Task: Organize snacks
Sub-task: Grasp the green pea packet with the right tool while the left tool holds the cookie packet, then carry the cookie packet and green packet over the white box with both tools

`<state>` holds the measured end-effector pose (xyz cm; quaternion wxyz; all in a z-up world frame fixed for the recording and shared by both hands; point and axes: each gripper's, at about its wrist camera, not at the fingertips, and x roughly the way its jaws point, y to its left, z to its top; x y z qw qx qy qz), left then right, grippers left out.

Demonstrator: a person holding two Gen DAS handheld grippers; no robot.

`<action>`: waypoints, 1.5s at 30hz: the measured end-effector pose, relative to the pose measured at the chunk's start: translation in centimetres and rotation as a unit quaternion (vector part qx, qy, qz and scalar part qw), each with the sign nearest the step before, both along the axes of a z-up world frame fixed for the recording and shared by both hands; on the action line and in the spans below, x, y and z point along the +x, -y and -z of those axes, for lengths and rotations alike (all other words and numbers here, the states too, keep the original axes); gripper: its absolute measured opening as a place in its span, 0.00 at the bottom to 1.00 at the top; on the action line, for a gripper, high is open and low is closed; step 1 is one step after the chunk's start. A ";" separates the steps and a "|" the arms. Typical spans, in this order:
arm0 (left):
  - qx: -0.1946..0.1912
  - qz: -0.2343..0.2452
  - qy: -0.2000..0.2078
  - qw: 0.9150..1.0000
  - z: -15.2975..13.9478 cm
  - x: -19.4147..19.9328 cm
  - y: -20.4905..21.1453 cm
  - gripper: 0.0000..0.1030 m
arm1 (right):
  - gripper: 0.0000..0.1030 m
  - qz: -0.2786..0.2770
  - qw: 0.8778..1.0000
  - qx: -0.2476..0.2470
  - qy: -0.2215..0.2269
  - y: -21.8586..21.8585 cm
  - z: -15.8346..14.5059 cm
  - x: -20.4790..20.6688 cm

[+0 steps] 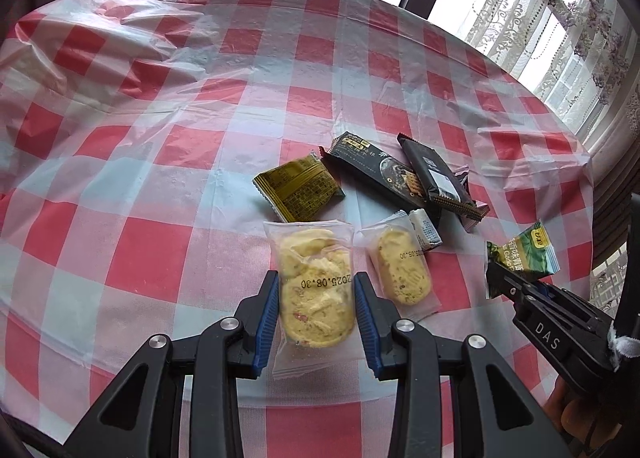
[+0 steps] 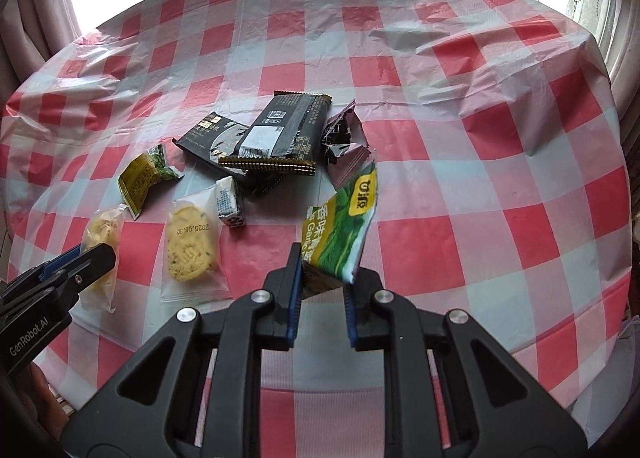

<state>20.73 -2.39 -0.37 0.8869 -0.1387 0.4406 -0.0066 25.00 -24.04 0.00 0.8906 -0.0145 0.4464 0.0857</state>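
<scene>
Tabletop (image 1: 160, 258): round, under a creased red-and-white checked plastic cloth, with a window and lace curtains behind its far edge.
Left gripper (image 1: 316, 294): its blue-padded fingers press the two long sides of a clear cookie packet (image 1: 314, 290), stamped with a date. The packet sits toward the near edge of the tabletop; I cannot tell whether it lies on the cloth or is just off it.
Right gripper (image 2: 322, 278): its fingers pinch the lower end of a green garlic-flavour snack bag (image 2: 344, 225), which stands up tilted and clear of the cloth, toward the near edge to the right of the pile.
Second cookie packet (image 1: 404, 266): flat on the cloth just beside the first, on its right.
Small white sweet (image 1: 426, 227): touching the far end of that second packet.
Olive-green packet (image 1: 298, 189): lying just beyond the held cookie packet.
Black biscuit packs (image 1: 436, 177): two of them overlapping, around the middle of the tabletop.
Crumpled dark wrapper (image 2: 344, 137): against the right side of the black packs.
</scene>
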 end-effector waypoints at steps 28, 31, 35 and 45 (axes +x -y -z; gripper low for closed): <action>-0.005 0.108 0.013 0.994 -3.4 -3.8 10.2 0.37 | 0.20 0.063 0.998 0.010 0.022 9.8 -2.9 -7.2; -0.004 0.128 0.011 0.992 -3.7 -4.0 12.0 0.37 | 0.20 0.077 0.997 0.012 0.020 11.5 -2.7 -7.8; -0.005 0.154 0.007 0.988 -3.8 -4.1 14.5 0.37 | 0.20 0.097 0.995 0.015 0.014 13.9 -2.3 -8.5; 0.001 0.231 0.000 0.973 -3.9 -4.8 21.2 0.37 | 0.20 0.155 0.988 0.010 -0.001 20.3 -0.9 -10.4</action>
